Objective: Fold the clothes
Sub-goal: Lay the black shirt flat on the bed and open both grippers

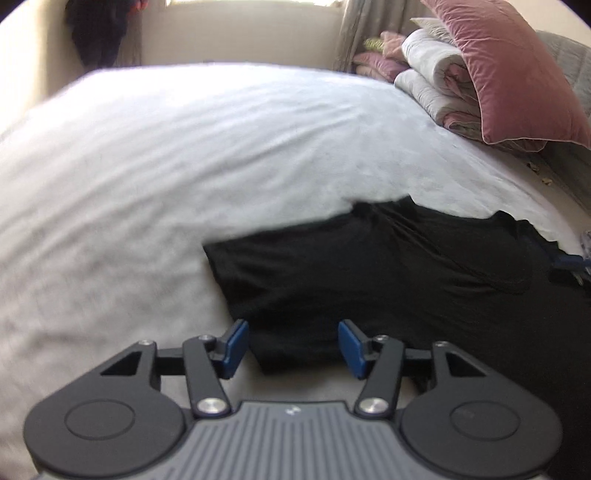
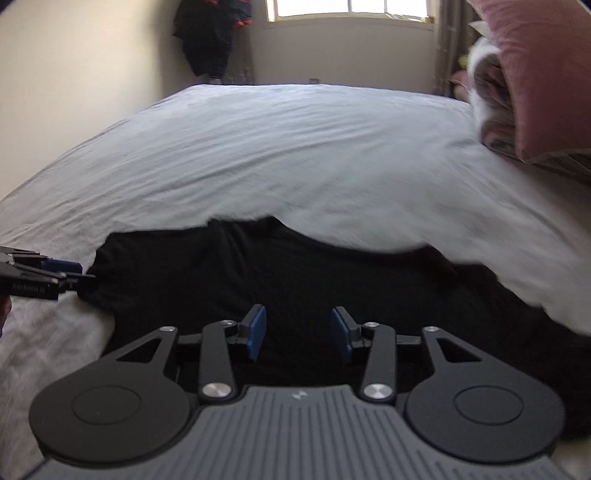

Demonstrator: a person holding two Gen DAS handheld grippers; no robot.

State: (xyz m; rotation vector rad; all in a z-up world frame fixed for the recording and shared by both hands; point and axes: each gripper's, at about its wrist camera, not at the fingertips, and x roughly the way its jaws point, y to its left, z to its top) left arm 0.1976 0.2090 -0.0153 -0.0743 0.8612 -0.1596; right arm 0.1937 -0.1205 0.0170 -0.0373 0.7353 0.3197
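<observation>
Two grippers work a black garment [image 1: 369, 280] spread across the lower centre of both frames on a white bed sheet [image 1: 184, 147]. My left gripper [image 1: 293, 343] is open wide, its blue pads [image 1: 236, 343] straddling the garment's near edge without clamping it; seen at the left edge of the right wrist view, its tips touch the cloth's corner. My right gripper [image 2: 297, 334] is also spread open above the fabric. Motion blurs the sheet, and the garment's right side runs out of frame. A pink cushion [image 1: 517, 74] leans on folded bedding [image 1: 436, 85] at upper right; a window [image 2: 351, 9] glows above.
</observation>
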